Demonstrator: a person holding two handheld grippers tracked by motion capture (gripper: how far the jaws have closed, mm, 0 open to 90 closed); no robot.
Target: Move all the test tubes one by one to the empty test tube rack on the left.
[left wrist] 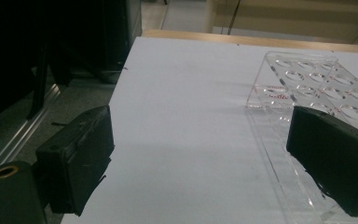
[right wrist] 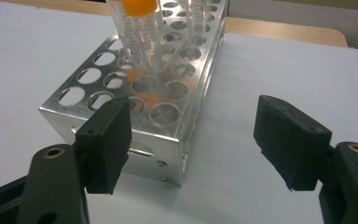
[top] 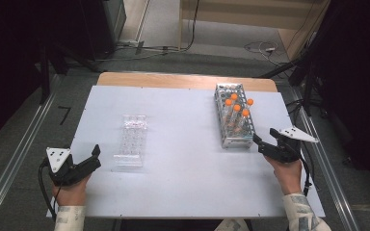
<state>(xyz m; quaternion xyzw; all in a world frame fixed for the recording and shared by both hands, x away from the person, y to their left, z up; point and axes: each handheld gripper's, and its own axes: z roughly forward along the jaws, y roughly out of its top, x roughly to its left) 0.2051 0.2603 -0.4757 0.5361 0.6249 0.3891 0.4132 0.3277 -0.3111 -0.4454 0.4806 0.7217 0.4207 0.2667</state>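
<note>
Hovering wide open near the table's right edge, the right gripper (top: 261,144) could knock the metal tube rack (top: 233,115), toppling its orange-capped tubes (top: 237,108).

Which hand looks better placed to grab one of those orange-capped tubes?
Probably the right. The right gripper sits open just by the metal rack holding the tubes; the left gripper is beside the clear rack.

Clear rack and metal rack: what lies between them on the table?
Nothing: in the high view, bare white table separates the clear rack from the metal rack.
</note>
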